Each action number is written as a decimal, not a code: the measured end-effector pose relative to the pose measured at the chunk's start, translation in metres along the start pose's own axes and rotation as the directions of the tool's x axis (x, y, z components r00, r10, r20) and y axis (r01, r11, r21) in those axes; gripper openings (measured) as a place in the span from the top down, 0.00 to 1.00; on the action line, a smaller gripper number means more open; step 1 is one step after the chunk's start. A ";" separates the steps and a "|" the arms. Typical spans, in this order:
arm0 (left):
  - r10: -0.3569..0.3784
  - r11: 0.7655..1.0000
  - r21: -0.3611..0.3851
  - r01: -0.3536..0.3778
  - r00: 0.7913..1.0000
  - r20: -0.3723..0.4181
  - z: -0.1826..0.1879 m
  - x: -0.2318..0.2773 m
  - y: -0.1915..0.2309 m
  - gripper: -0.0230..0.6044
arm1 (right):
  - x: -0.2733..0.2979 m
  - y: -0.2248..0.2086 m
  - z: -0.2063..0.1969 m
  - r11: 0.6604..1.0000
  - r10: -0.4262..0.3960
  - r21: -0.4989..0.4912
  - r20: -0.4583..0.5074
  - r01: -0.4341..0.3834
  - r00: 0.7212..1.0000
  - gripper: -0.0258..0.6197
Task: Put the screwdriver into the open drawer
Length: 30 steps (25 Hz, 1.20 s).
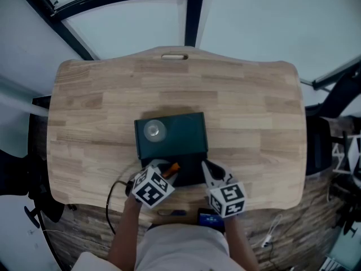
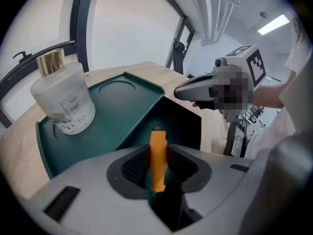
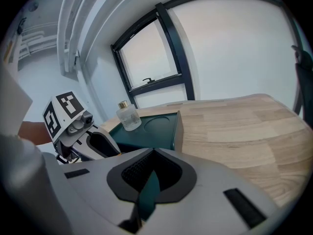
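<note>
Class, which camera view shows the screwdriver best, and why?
The left gripper view: the screwdriver sits large and central, its orange handle clamped in the left claw. The head view shows only an orange speck over the drawer; the right gripper view shows none clearly.

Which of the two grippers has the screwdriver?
The left gripper: the orange screwdriver is clamped between its jaws, over the open drawer. The right gripper holds no tool; its jaws seem closed on the green drawer's edge.
</note>
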State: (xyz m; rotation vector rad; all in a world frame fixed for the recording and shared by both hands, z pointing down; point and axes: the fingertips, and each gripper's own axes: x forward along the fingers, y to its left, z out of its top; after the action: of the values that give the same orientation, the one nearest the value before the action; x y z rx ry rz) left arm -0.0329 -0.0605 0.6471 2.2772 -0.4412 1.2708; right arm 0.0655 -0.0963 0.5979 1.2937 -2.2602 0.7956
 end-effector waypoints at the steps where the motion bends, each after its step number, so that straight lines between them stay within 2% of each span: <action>1: -0.004 1.000 0.003 0.004 1.000 -0.010 0.000 0.001 -0.001 0.78 | 0.000 0.000 0.000 1.000 -0.001 0.001 0.000 0.001 1.000 0.96; 16: -0.029 0.999 0.027 0.032 0.993 -0.113 -0.004 0.019 -0.007 0.78 | -0.006 -0.010 -0.004 1.000 -0.018 0.017 0.001 0.018 1.000 0.96; 30: -0.051 0.999 0.011 0.053 0.987 -0.150 -0.006 0.028 -0.008 0.78 | -0.007 -0.015 -0.005 0.999 -0.017 0.034 0.001 0.016 1.000 0.96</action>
State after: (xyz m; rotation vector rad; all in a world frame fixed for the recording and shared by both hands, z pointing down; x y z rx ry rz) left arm -0.0193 -0.0518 0.6718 2.1720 -0.3179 1.4109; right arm 0.0824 -0.0952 0.6013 1.3268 -2.2436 0.8303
